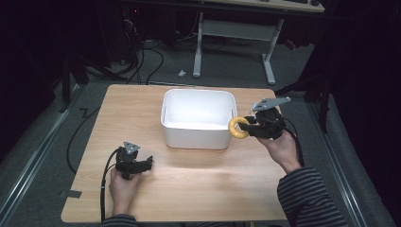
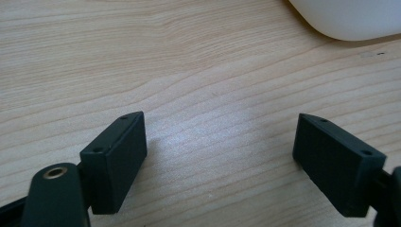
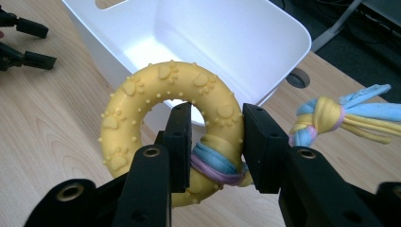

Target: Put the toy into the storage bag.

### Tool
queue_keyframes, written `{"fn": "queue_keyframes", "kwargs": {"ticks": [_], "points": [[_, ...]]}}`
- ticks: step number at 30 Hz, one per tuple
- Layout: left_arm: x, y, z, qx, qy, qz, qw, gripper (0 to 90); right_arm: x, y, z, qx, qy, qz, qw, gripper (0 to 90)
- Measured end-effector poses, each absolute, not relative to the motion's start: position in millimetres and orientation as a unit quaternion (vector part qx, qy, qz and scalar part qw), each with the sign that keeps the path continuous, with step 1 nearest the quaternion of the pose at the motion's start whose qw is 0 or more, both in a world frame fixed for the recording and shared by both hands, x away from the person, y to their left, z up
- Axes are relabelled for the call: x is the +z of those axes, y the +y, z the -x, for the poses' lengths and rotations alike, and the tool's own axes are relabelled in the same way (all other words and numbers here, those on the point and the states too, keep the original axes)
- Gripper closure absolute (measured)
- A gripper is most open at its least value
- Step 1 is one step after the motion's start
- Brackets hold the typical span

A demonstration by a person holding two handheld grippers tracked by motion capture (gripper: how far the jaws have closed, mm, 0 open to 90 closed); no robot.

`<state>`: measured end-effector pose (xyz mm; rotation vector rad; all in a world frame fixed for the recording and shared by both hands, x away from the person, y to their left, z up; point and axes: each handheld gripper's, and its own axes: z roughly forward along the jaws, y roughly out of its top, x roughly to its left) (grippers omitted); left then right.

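Yellow rubber ring toy (image 3: 161,118) with paw prints and a knotted pastel cloth tail is clamped in the right hand-held gripper (image 3: 215,142), just ahead of it the white plastic bin (image 3: 246,42). Left hand-held gripper (image 2: 220,156) sits wide apart over the wooden desk (image 2: 189,71), holding nothing.

**Left hand low, right hand raised**

The left gripper (image 1: 147,163) sits at lower left of the high view, jaws spread wide, nothing between them. The right gripper (image 1: 247,126), at right of centre, is lifted on a striped-sleeved forearm, its jaws clamped together on what they hold.
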<state>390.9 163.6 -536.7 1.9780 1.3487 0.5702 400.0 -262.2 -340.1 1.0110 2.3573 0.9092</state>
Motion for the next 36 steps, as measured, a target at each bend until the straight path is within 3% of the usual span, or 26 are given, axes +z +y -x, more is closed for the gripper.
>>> {"fn": "queue_keyframes", "kwargs": {"ticks": [36], "points": [[-537, 164, -391, 0.219, 0.517, -0.758, 0.333, 18.6, -328, -212, -451, 0.322, 0.858, -0.341, 0.208, 65.4]]}}
